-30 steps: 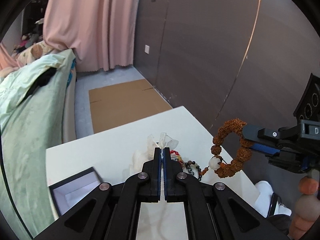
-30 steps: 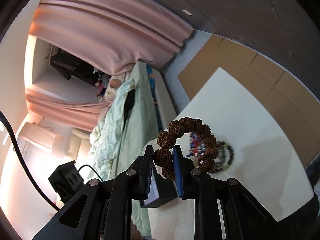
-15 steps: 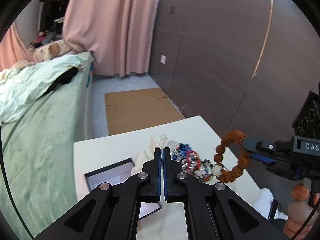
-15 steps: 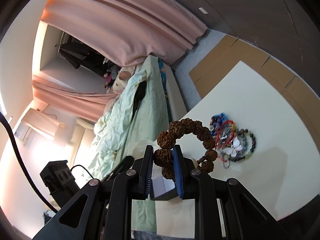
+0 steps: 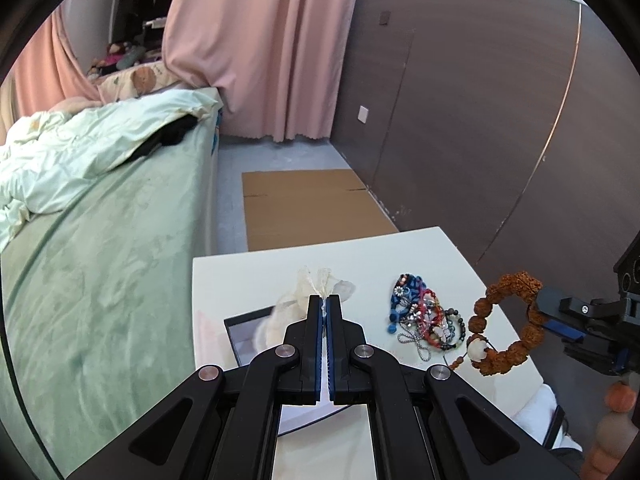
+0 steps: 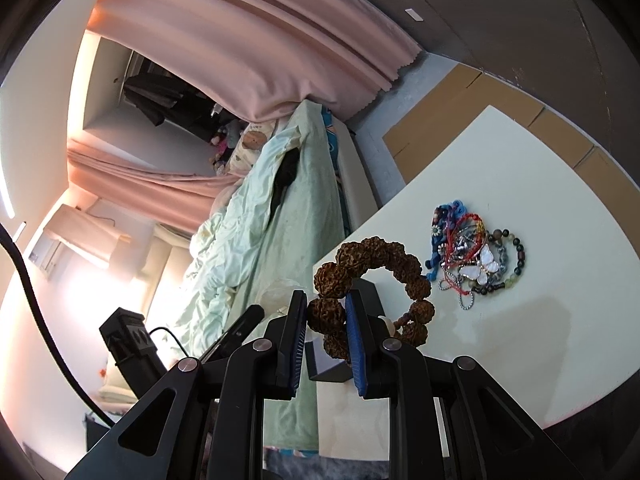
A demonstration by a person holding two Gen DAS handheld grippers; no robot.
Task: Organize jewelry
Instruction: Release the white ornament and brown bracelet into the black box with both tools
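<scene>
Right gripper (image 6: 326, 310) is pinching a chunky brown seed-bead bracelet (image 6: 372, 256), hanging it above the white table (image 6: 540, 340), w/ a tangled multicoloured bracelet pile (image 6: 472, 254) lying nearby. Left gripper (image 5: 324, 306) is clamping a sheer white fabric pouch (image 5: 316, 280) over an open black box (image 5: 246, 334).

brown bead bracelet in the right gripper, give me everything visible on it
The brown bead bracelet is a closed loop of large, knobbly, seed-like beads, rough and matte, with one smooth white bead and a few small reddish beads trailing off beside it. The right gripper holds it by one bead, pinched between the blue-padded fingers; the rest of the loop stands free in the air above the white table, apart from the pile of mixed jewelry. Nothing else touches it.
</scene>
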